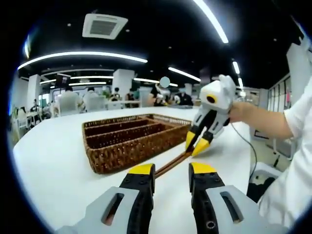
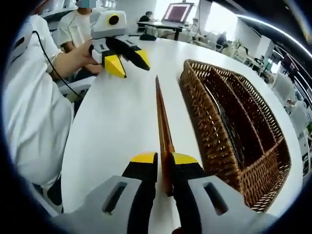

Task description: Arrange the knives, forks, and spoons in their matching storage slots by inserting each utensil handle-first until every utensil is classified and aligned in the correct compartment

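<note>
Two tongs, one wooden utensil in play. Left gripper view, L to R: white worktop, then the wicker basket sitting on it, long slots running away from the camera, dark inside; contents can't be made out here. In the foreground the left tongs hang above the worktop with jaws apart, nothing between the yellow tips. Just past them a brown wooden utensil lies slantwise, near end toward the left tongs, far end rising to the right tongs, which pinch it at their yellow tips beside the basket's near right corner. A hand and white sleeve hold that gripper at the right edge.

Right gripper view, L to R: the person's white shirt, then the left tongs up top, jaws spread, held off the worktop. Centre: the utensil runs straight away from the camera, long axis roughly parallel to the basket's long side, free end pointing at the far worktop edge, near end clamped narrow between the right tongs. Which end is handle, and whether knife, fork or spoon: can't tell. Utensil sits outside the basket, just beside its wall, not in any slot. Dark items lie in one slot, too blurred to name.
</note>
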{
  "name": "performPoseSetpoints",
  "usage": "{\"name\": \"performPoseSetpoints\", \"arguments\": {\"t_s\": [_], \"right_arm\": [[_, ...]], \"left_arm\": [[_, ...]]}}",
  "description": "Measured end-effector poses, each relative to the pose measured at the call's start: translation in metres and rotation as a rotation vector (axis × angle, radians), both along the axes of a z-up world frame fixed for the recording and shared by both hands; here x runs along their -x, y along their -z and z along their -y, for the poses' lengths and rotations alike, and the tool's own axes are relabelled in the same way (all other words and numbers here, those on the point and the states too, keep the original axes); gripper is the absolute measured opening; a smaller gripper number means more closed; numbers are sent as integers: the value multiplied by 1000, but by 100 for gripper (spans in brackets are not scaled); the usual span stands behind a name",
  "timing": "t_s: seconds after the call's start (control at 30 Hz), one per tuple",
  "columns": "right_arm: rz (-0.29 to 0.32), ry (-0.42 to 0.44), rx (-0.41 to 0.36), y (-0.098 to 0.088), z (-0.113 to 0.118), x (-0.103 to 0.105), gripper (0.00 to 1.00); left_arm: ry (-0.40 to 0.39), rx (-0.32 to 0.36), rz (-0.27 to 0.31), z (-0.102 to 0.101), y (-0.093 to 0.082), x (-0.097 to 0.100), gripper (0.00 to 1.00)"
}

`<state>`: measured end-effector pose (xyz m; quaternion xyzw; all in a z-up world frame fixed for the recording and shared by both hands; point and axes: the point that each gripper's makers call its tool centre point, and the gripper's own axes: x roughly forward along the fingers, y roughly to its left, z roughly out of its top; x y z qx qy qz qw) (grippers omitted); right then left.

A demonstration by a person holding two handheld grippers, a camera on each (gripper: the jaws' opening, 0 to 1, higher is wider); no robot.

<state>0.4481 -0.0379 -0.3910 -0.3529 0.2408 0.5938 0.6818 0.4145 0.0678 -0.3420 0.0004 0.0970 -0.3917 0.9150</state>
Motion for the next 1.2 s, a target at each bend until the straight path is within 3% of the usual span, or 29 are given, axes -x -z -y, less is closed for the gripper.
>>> {"name": "performPoseSetpoints", "arguments": {"t_s": [0.3,0.5,0.87,1.2], "right_arm": [[34,-29,138,6,1,1,9],[25,-45,157,5,-1,4,7],[-87,-27,148,7,-4,8,7],[-121,-17,163,9,-5,7,6]], "left_arm": [[9,8,-5,3,2,1,27],[10,12,-5,2,1,2,26],[6,17,-7,-1,3,4,26],[6,19,-7,-1,3,6,26]]}}
